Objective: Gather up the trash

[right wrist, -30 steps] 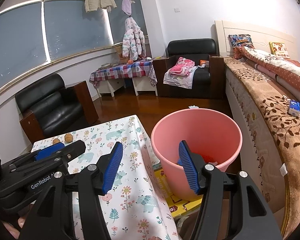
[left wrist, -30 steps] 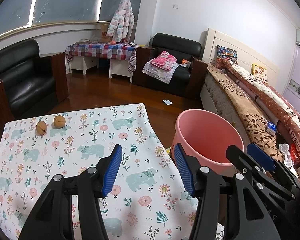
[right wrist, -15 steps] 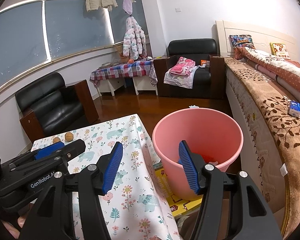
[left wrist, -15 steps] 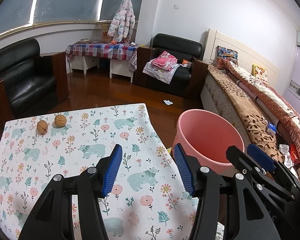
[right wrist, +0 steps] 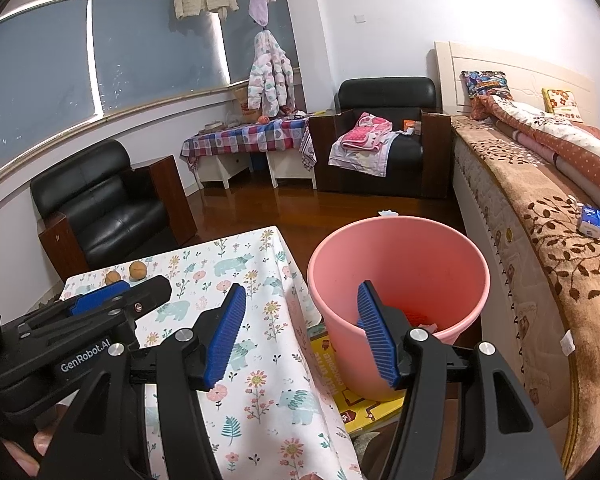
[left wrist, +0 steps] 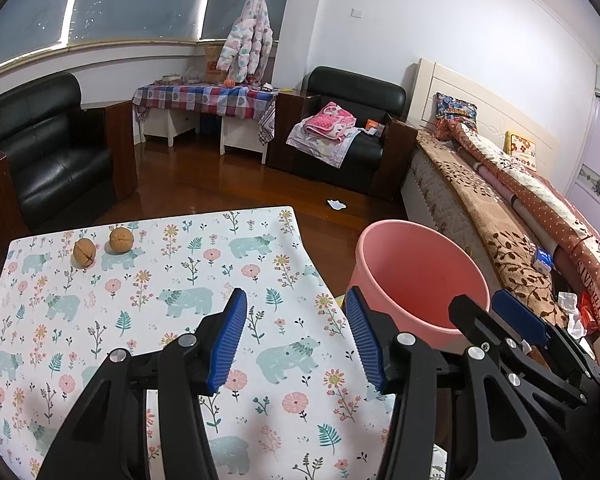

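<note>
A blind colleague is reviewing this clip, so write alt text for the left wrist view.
The open, empty left hand-held gripper hovers over a table with a bear-and-flower tablecloth, where two walnuts sit side by side at the far left. A pink bucket stands on the floor off the table's right edge, with the right hand-held gripper near it.

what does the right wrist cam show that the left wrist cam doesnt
Only the right wrist view looks down into the pink bucket, where a little trash lies at the bottom, and shows the yellow box on the floor under it, plus the left gripper from the side.

Only the left wrist view shows the right gripper from the side, and the near tablecloth right under the open left gripper.

Both show the two walnuts at the table's far left, the bucket beside the table, the bed, and open, empty jaws.
</note>
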`<state>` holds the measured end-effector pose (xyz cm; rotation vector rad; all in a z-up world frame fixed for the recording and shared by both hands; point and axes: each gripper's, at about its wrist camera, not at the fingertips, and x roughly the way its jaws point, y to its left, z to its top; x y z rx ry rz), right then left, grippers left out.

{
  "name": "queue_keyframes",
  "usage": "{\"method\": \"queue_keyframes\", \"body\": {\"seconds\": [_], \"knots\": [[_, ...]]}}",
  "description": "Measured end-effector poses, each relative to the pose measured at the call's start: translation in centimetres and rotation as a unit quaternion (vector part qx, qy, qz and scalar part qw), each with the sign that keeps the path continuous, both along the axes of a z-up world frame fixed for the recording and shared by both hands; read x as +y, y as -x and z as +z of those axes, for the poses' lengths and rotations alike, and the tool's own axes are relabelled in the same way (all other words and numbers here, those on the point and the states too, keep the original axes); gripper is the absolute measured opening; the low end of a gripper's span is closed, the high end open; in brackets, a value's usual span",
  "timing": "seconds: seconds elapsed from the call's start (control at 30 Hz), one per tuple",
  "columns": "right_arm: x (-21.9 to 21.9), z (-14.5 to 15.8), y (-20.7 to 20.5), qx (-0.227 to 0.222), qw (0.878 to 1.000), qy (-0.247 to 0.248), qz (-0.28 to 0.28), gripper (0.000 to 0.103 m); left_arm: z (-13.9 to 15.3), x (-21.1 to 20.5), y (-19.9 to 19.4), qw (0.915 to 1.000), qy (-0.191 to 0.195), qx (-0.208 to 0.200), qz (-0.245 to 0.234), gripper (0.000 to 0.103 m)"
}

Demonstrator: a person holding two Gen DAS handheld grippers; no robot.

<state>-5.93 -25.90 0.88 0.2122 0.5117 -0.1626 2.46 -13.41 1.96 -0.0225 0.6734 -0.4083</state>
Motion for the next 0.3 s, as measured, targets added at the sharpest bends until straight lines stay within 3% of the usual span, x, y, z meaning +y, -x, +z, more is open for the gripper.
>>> {"method": "queue_keyframes", "body": {"seconds": [0.3], "knots": [[0.54,-0.4,-0.68,0.007,1.0,0.002,0.009,0.059,-0.59,0.5,-0.77,0.9998,0.001,0.013,0.012,0.051]]}}
